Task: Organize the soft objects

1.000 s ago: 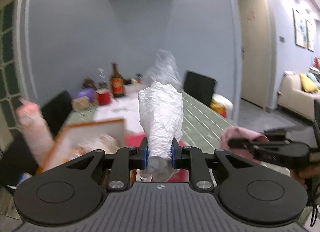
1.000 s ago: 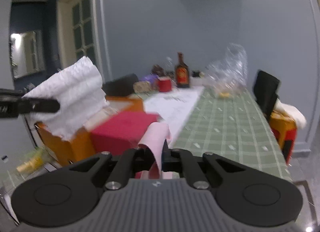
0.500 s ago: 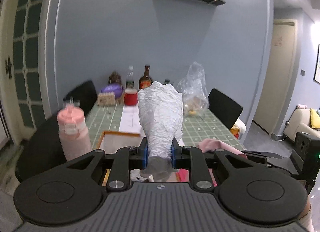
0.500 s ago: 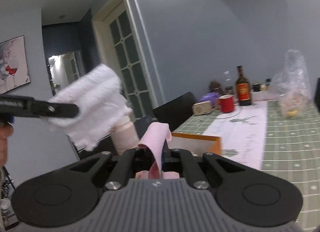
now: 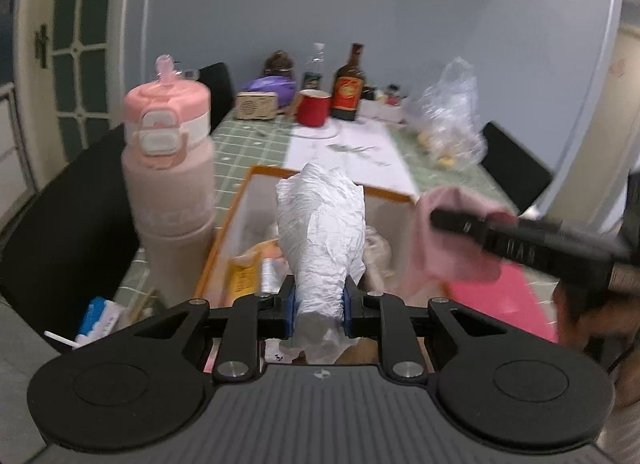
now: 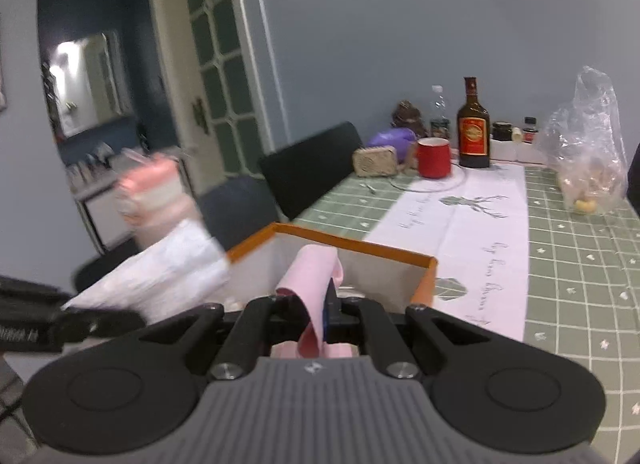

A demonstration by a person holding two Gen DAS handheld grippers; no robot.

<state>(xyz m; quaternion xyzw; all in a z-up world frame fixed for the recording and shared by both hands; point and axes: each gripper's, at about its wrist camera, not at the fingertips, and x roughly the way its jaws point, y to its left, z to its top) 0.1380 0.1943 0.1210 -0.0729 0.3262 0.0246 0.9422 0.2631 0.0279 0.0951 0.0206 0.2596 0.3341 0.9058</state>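
Note:
My left gripper [image 5: 319, 306] is shut on a crumpled white cloth [image 5: 322, 232], which stands up above the orange-rimmed box [image 5: 256, 173]. The box holds small packets and a tube. My right gripper [image 6: 320, 318] is shut on a thin pink cloth [image 6: 314, 278] over the same box [image 6: 360, 246]. In the left wrist view the right gripper's finger [image 5: 512, 240] reaches in from the right with the pink cloth [image 5: 452, 248] hanging below it. In the right wrist view the white cloth [image 6: 160, 276] shows blurred at the left.
A tall pink water bottle [image 5: 170, 179] stands just left of the box. Beyond it on the green checked table [image 6: 580, 264] are a red mug [image 6: 434, 157], a brown bottle [image 6: 473, 127], a clear plastic bag [image 6: 588, 135] and a white runner. Black chairs [image 6: 316, 167] line the table's left side.
Both grippers have swung left and now sit over the orange-rimmed box, each still holding its cloth. The pink bottle has come close on the left.

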